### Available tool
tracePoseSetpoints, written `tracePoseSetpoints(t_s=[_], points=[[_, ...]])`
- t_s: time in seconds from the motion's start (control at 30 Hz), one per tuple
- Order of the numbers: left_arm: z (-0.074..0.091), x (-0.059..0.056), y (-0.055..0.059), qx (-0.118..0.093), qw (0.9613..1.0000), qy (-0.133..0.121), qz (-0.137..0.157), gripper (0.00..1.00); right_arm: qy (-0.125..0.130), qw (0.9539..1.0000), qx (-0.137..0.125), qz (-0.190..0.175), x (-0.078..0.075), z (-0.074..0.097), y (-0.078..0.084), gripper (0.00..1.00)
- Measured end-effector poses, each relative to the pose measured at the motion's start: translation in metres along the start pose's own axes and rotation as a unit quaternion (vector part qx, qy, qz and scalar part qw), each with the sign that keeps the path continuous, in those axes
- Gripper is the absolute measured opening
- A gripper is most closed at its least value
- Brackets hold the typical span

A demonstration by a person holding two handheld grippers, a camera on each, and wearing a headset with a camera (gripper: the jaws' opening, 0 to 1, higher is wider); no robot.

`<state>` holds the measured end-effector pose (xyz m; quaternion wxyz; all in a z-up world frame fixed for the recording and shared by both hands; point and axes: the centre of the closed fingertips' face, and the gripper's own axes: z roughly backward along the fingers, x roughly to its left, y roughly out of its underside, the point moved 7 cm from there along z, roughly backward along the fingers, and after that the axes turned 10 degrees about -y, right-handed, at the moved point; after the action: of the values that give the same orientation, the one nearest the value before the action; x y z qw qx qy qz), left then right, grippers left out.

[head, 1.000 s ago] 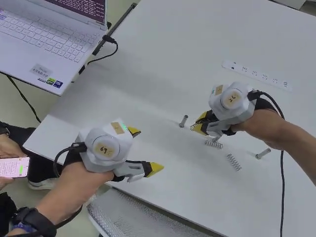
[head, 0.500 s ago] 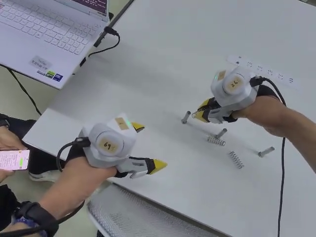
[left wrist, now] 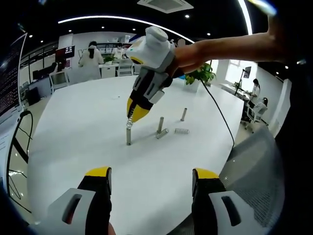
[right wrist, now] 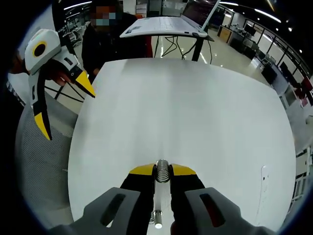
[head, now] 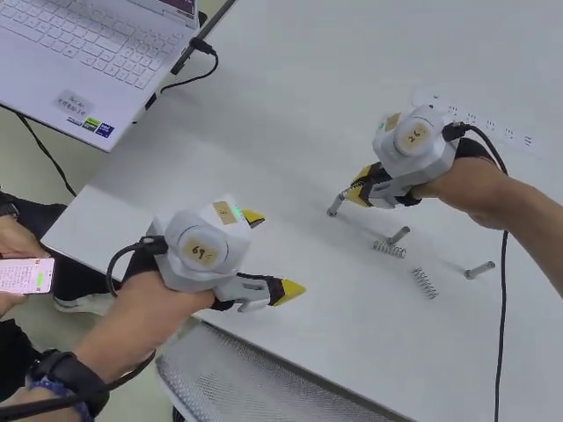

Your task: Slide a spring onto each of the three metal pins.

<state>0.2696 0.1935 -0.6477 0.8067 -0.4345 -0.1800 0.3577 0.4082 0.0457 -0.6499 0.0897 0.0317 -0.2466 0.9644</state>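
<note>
White worktop (head: 290, 105) carries everything, with an open laptop (head: 79, 61) and its black cable (head: 189, 75) at the far left corner and a white power strip (head: 493, 132) along the far right side. A mesh chair (head: 264, 387) sits against the near edge, and at the left edge a hand holds a phone (head: 22, 275).

Over the middle of the worktop the right gripper (head: 354, 197) is clenched on a spring (right wrist: 163, 171), pinched between its yellow tips. It hangs down over the first pin (head: 334, 207), which stands upright. In the left gripper view the spring's lower end meets the top of this pin; whether it has started over the pin cannot be told.

To the right, a second pin (head: 398, 235) stands with a loose spring (head: 388, 250) lying just beside it. Another loose spring (head: 425, 282) lies between that pair and the third pin (head: 478, 269), near the right arm. Nothing stands between the three pins.

The left gripper (head: 271, 253) is held near the front edge, well apart from the pins, its jaws spread wide and grasping nothing.
</note>
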Motion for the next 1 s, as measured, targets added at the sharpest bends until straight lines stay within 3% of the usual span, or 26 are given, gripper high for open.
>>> tracePoseSetpoints(t_s=[1.0], points=[[0.002, -0.003, 0.002, 0.004, 1.0, 0.005, -0.003, 0.64, -0.023, 0.9988, 0.036, 0.025, 0.0, -0.015, -0.004, 0.09]])
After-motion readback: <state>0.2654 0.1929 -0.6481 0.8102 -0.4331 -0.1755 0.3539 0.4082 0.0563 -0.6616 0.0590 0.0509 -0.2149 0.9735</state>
